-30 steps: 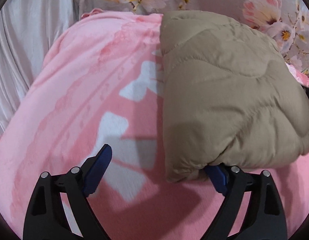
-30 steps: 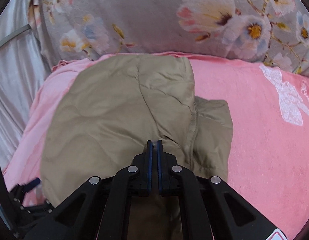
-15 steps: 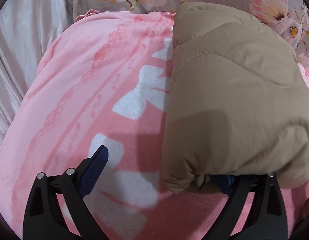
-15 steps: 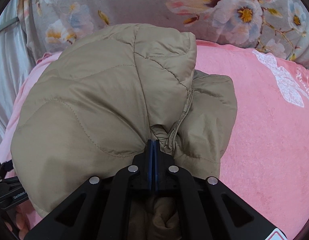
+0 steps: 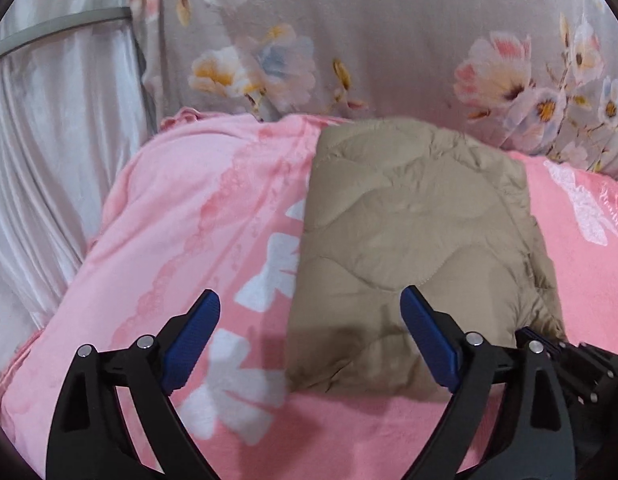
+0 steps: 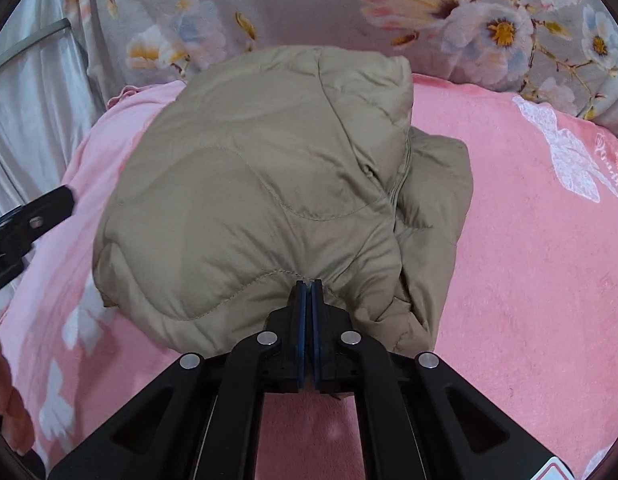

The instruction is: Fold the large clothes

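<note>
My left tool [image 5: 309, 336] has come up and off the jacket [image 5: 413, 240] since a second ago; it now hangs wide with nothing between its pads. My right tool [image 6: 305, 292] is clamped tight on the near edge of the quilted jacket (a thin pinch of slippery fabric, I judge). The jacket lies folded on the pink blanket [image 6: 529, 260] of the bed, below the floral pillow [image 5: 389, 40]. If I tug, that pinch may slip, or the puffy fold may spring open.
</note>
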Motion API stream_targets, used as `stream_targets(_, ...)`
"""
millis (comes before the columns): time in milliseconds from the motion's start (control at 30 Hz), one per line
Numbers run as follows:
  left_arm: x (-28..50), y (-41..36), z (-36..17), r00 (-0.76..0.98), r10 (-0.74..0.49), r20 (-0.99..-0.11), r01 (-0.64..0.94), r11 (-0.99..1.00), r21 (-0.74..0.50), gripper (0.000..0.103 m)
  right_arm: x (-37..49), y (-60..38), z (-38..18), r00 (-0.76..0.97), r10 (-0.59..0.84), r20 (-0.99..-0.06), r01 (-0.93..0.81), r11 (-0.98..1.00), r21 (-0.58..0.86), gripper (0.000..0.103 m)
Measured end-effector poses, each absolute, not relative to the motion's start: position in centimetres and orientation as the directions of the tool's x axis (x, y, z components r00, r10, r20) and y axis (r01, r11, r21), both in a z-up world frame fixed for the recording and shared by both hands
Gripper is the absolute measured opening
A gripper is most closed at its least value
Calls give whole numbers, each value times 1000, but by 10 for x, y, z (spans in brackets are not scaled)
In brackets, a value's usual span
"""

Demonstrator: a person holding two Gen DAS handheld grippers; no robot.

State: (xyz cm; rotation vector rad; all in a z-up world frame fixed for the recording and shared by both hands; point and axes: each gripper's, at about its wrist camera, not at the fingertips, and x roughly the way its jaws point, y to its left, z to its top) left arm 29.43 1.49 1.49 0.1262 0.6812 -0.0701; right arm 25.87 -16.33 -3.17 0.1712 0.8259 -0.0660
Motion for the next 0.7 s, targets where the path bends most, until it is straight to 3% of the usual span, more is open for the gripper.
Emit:
stream_targets(100,312,2,-11,736,-8,-677,109,988,107,88,261,-161,-37,676,-5,-737,122,987,106,0)
stream_targets(500,308,-1,-35,762,-13,-648,83,994,78,89,254,-150,-53,741,-86,-666,121,993,6,1)
stream_targets(600,292,-1,-36,792,-43,-609,104,993,64,89,239,-151,-49,763,-106,-638,147,989,11,8)
stream_targets(667,272,0,-36,805,-57,-591,112,992,57,89,223,-151,-44,778,-110,-619,156,987,21,17)
stream_targets(700,261,-1,-36,814,-62,-578,115,992,57,91,212,-151,-41,785,-128,-607,169,986,10,32)
